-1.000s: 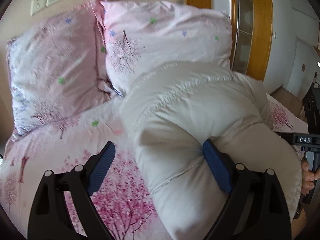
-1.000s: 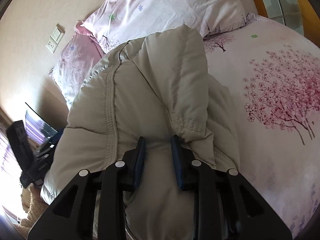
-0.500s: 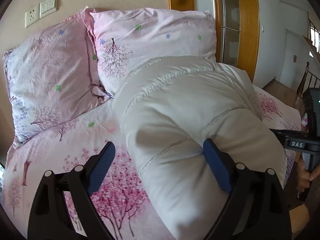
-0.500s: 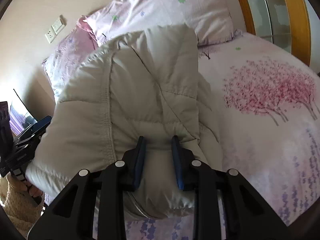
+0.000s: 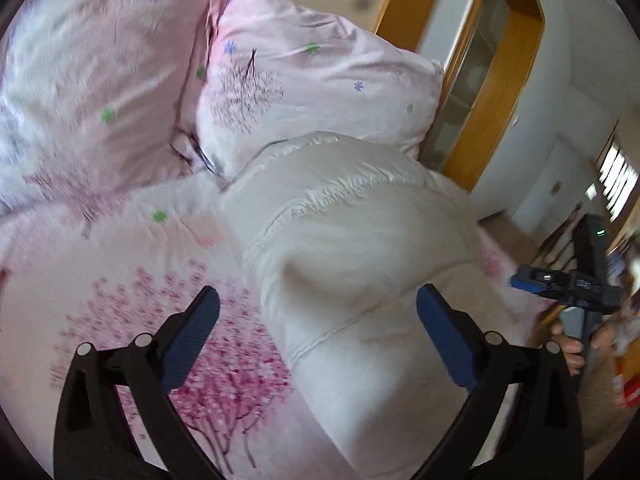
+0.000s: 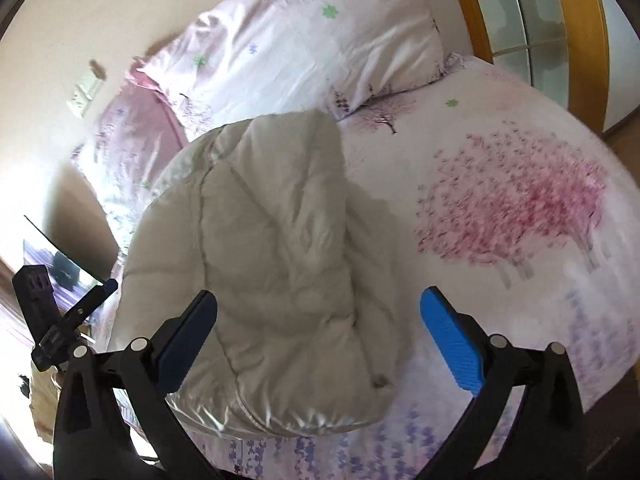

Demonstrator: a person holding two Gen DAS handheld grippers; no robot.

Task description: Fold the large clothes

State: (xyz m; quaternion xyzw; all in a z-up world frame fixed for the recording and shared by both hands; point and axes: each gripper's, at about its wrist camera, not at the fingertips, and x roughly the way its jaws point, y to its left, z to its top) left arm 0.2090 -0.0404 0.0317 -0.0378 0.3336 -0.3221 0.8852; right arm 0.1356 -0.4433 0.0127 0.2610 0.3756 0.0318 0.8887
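Observation:
A puffy beige padded jacket [image 5: 352,220] lies folded in a thick bundle on the pink floral bed [image 5: 120,280], its far end against a pillow. My left gripper [image 5: 318,300] hovers over the jacket's near left side with its jaws opening wide; the blue pads stand clear of the fabric. In the right wrist view the jacket [image 6: 260,220] rests near the bed's front edge. My right gripper [image 6: 320,298] is above it, jaws opening wide, nothing pinched. Each view shows the other gripper [image 5: 560,284] [image 6: 60,320] at its side.
Two pink floral pillows [image 5: 312,80] [image 5: 92,80] lean on the wall at the head of the bed. A wooden door frame [image 5: 500,80] with glass stands to the right. The floral bed cover [image 6: 520,200] spreads right of the jacket. A person's hand [image 5: 568,352] holds the right gripper's handle.
The right gripper let go of the jacket fold, opened wide and rose; the jacket settled on the bed. The left gripper opened a little more, came off the fabric, and rolled.

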